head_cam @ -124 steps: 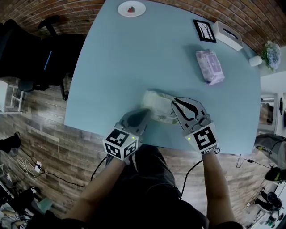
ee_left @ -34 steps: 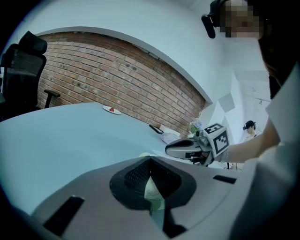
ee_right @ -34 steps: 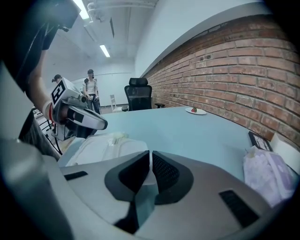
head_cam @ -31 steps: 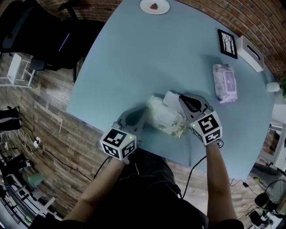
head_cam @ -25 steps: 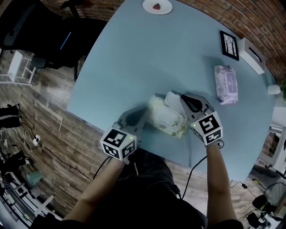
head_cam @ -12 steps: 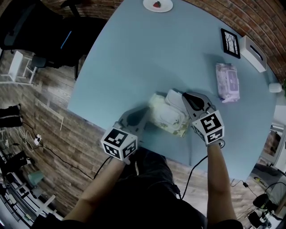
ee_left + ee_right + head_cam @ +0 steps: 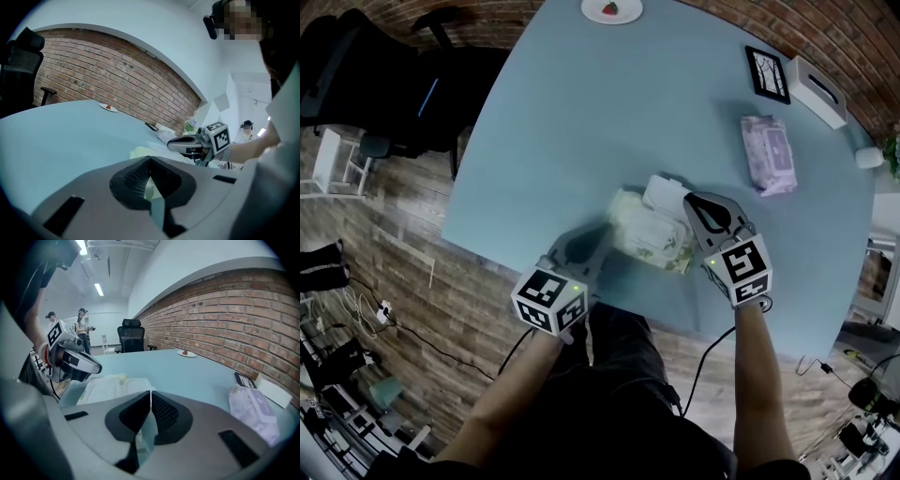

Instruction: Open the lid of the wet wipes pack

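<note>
Room: red brick wall [image 7: 225, 305] at the back, and a brown wood-plank floor [image 7: 384, 253] around a light blue table [image 7: 581, 112].
Task item: the pale yellow-green soft wet wipes pack [image 7: 649, 242] lies flat near the table's near edge, between the two grippers.
Lid: the white plastic lid [image 7: 664, 192] is swung up off the top of the wet wipes pack and sits at its far end, already open.
Right claw: the right gripper [image 7: 689, 199] points down at the far right corner of the pack. Its jaws are pressed together, and a thin white sliver of the lid's edge shows between the pads.
Left claw: the left gripper [image 7: 603, 232] has its jaws closed tip to tip, and the tip rests against the near left end of the pack.
Far right of table: a lilac soft pack of wipes [image 7: 766, 155], a black-framed picture [image 7: 766, 73] and a white tissue box [image 7: 816, 91] lie well apart from the work.
Far edge: a small white plate [image 7: 611, 9] carries something red.
Left of table: a black office chair [image 7: 366, 84] stands on the floor.
</note>
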A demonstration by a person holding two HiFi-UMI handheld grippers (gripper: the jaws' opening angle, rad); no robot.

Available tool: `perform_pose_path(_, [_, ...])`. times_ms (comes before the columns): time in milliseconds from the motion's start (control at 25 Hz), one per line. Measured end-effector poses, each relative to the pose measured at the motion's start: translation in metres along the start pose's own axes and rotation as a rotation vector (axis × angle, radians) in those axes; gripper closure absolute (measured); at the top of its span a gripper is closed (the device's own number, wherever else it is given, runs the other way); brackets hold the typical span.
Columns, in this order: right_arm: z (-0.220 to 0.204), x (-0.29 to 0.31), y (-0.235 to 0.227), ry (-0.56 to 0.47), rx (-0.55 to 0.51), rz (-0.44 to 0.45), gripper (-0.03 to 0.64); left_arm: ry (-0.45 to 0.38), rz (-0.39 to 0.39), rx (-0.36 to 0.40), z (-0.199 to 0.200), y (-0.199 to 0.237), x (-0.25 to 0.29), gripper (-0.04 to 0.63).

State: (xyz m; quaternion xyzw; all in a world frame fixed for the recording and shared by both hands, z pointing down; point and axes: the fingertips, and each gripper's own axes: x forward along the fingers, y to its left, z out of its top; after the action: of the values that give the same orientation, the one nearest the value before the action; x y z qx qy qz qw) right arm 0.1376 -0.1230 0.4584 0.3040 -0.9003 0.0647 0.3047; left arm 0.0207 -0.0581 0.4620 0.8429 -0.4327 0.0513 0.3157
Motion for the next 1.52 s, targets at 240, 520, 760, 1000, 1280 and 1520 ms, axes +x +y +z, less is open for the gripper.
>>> perform_pose_path(240, [0.011,-0.024,0.01,-0.032,0.023,-0.091,0.588,0.013,-0.066,0.039,0.005,-0.007,-0.006,0.583])
perform_pose_path(520, [0.022,-0.047,0.031,-0.103,0.104,-0.196,0.589,0.022,-0.138,0.079,0.007,-0.012,-0.018,0.583])
perform_pose_path(760, [0.024,-0.06,0.062,-0.148,0.187,-0.24,0.589,0.032,-0.205,0.097,0.003,-0.021,-0.027,0.583])
perform_pose_path(1000, [0.029,-0.071,0.096,-0.185,0.235,-0.296,0.589,0.031,-0.271,0.116,0.0,-0.031,-0.037,0.583])
perform_pose_path(1280, [0.032,-0.084,0.129,-0.207,0.261,-0.353,0.589,0.013,-0.322,0.144,-0.001,-0.04,-0.051,0.583])
perform_pose_path(1520, [0.037,-0.093,0.147,-0.235,0.285,-0.382,0.589,-0.003,-0.351,0.16,-0.003,-0.048,-0.064,0.583])
